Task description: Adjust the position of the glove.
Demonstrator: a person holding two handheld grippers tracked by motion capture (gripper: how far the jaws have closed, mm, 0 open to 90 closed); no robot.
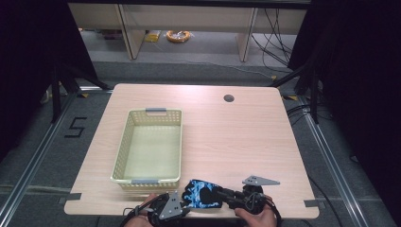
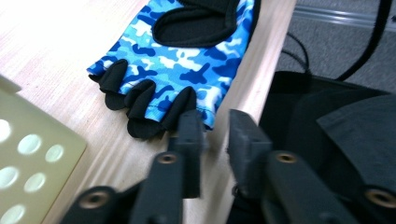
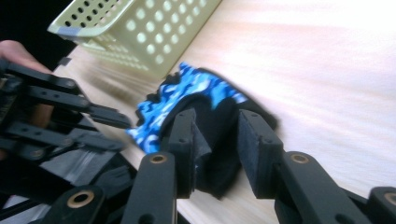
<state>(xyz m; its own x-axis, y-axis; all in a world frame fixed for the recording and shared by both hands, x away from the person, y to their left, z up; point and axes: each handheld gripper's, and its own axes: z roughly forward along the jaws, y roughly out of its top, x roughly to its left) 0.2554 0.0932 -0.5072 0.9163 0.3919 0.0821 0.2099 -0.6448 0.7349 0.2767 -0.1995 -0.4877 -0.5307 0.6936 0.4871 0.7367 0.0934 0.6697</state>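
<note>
A fingerless glove (image 1: 201, 193) in blue camouflage with black trim lies flat at the table's front edge, just right of the basket. In the left gripper view its finger ends (image 2: 140, 98) point toward the basket. My left gripper (image 2: 215, 126) stands open at the glove's finger-end corner, with nothing in the gap between its jaws. My right gripper (image 3: 217, 126) is open around the glove's black cuff (image 3: 212, 149), which sits loosely between the jaws. In the high view the left gripper (image 1: 187, 202) and right gripper (image 1: 218, 194) flank the glove from the near side.
An empty pale yellow perforated basket (image 1: 124, 142) with grey handles stands on the left half of the wooden table (image 1: 236, 137). A cable hole (image 1: 229, 98) sits at the back right. The table's front edge runs right under the glove, with dark floor below.
</note>
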